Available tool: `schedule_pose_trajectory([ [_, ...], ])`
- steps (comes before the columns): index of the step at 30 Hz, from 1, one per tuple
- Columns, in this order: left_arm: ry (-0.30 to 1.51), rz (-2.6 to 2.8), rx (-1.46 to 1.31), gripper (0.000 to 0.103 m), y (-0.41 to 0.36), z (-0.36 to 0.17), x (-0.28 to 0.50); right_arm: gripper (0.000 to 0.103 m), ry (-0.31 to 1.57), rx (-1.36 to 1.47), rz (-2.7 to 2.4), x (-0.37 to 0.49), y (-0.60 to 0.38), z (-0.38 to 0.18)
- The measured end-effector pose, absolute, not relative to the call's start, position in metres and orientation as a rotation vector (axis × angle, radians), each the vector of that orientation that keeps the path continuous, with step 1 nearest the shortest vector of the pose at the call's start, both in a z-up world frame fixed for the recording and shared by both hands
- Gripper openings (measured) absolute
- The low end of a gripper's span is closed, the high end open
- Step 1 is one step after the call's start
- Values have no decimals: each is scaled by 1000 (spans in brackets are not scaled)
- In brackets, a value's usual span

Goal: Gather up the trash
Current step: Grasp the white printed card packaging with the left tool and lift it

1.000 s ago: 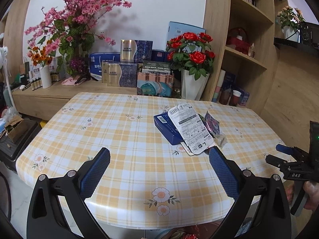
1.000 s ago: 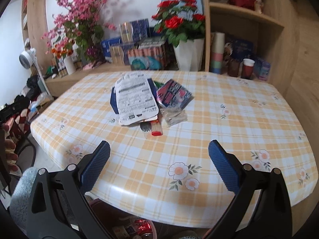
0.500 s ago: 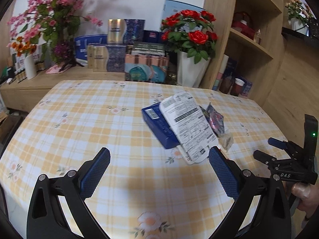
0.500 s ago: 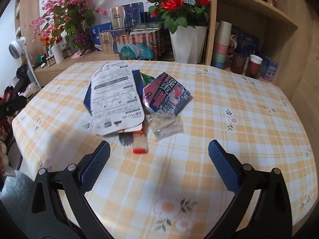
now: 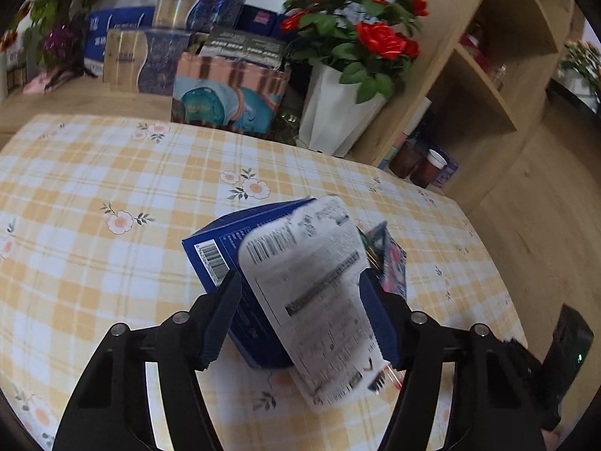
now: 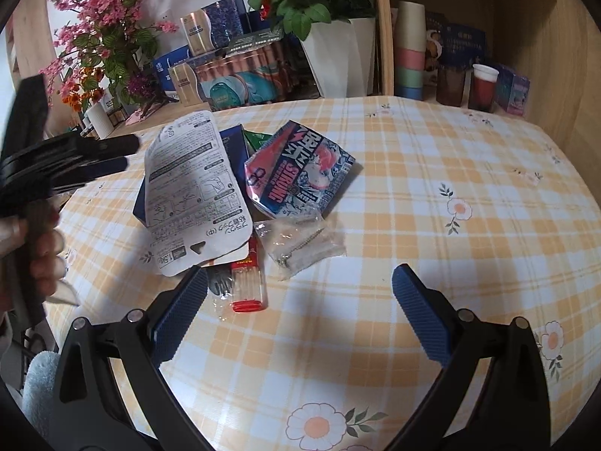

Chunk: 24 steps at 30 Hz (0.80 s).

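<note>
Left gripper (image 5: 300, 321) straddles the trash pile with its ribbed blue pads on either side of a dark blue cardboard box (image 5: 221, 259) and the white printed card (image 5: 319, 300) lying across it; the fingers are drawn close to the box, though whether they actually press its sides cannot be told. Right gripper (image 6: 300, 315) is spread wide above the yellow-checked, flower-printed oilcloth of the table (image 6: 469, 173), holding nothing. From the right wrist view, the flat white card (image 6: 191, 188), rounded at its corners and covered in fine black print, rests on the blue box (image 6: 232, 146). Just beside it lies a glossy, crinkled snack wrapper (image 6: 296, 173) in red, white and blue, with a green scrap (image 6: 255, 138) peeking out behind. Nearer the gripper, a small clear plastic bag (image 6: 300, 244) holds metal screws, and a clear lighter with a red base (image 6: 249, 285) pokes out from under the card. Beyond the table stand a white faceted vase of red roses (image 6: 338, 49), stacked boxes (image 6: 233, 71), pastel cups (image 6: 409, 49) and wooden shelving (image 6: 526, 37).
</note>
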State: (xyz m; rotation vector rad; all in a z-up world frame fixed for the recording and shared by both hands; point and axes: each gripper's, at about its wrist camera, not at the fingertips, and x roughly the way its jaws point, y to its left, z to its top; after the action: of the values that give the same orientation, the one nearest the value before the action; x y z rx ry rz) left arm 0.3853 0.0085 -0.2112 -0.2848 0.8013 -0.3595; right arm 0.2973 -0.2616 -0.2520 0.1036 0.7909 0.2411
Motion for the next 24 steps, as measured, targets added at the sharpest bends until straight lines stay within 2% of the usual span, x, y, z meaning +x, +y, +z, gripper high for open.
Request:
schedule_pose_trajectory([
  [6,835,-375,-346,64,11,-232,407,97,804,99,239,301,-263,-260],
  [15,838,-415,-226,63,-13,-244,408,97,825,94,237,306,-263,-268],
  [18,836,-451,-256,41,-12,-241,403,97,831,107,244,309,-263,-268],
  [20,808,-461,-266,31,-10,-233,392,95,829,116,271,312,-263,-265],
  [21,791,-462,-260,11,-10,-228,386,88,829,121,289,313,-262,-264],
  [22,775,-458,-250,5,-10,-222,381,83,835,127,305,316,-261,-264],
  [24,751,-480,-250,4,-10,-211,368,81,836,137,321,321,-259,-264],
])
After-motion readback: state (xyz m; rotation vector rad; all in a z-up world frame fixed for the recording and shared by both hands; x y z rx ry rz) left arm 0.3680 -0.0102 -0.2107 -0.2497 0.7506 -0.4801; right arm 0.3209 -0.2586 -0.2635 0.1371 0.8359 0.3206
